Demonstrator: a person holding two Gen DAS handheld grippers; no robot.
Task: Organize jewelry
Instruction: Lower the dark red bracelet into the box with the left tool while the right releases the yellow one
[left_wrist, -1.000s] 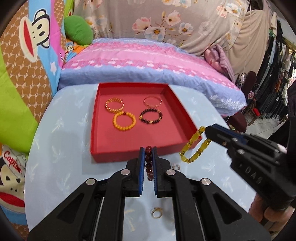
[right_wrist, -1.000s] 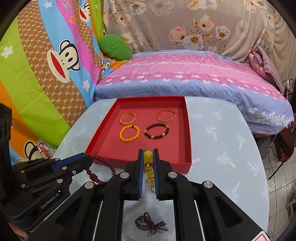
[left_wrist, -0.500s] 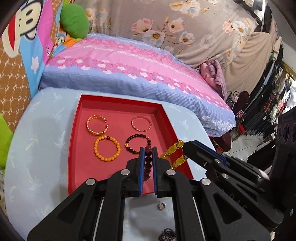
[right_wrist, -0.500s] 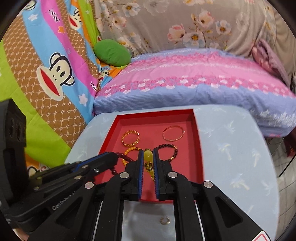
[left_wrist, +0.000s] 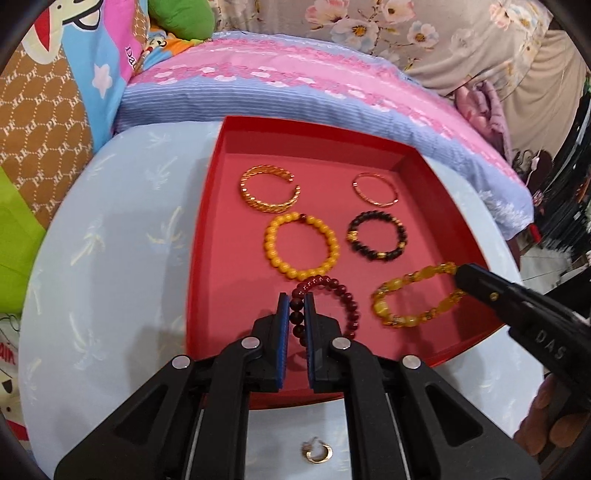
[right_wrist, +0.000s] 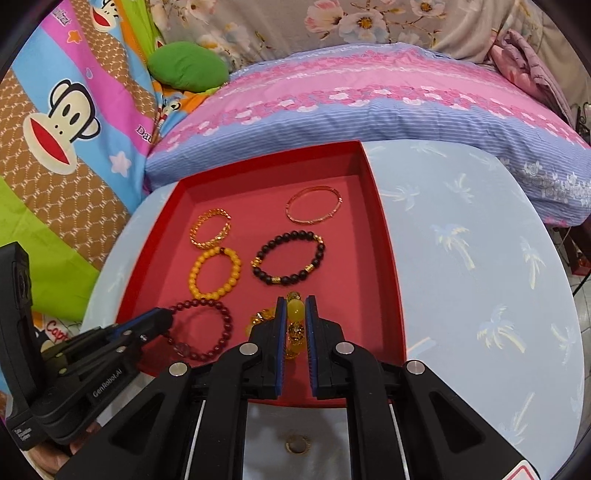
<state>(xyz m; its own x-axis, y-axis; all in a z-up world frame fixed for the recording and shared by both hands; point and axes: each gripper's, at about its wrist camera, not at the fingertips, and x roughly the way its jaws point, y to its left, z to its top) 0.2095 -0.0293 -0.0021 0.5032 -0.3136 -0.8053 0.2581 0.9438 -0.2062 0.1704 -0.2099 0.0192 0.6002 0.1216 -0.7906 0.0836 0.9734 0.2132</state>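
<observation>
A red tray on the pale blue table holds a gold cuff, a thin rose-gold bangle, an orange bead bracelet and a black bead bracelet. My left gripper is shut on a dark red bead bracelet, which rests on the tray floor at the near left. My right gripper is shut on a yellow amber bracelet, which lies on the tray floor at the near right.
A small gold ring lies on the table just in front of the tray. A pink and blue bed borders the table's far side. A cartoon-print blanket hangs at the left.
Both grippers have moved forward over the tray and lowered. The red and yellow bracelets, hanging before, now lie on the tray floor, still between the fingers.
</observation>
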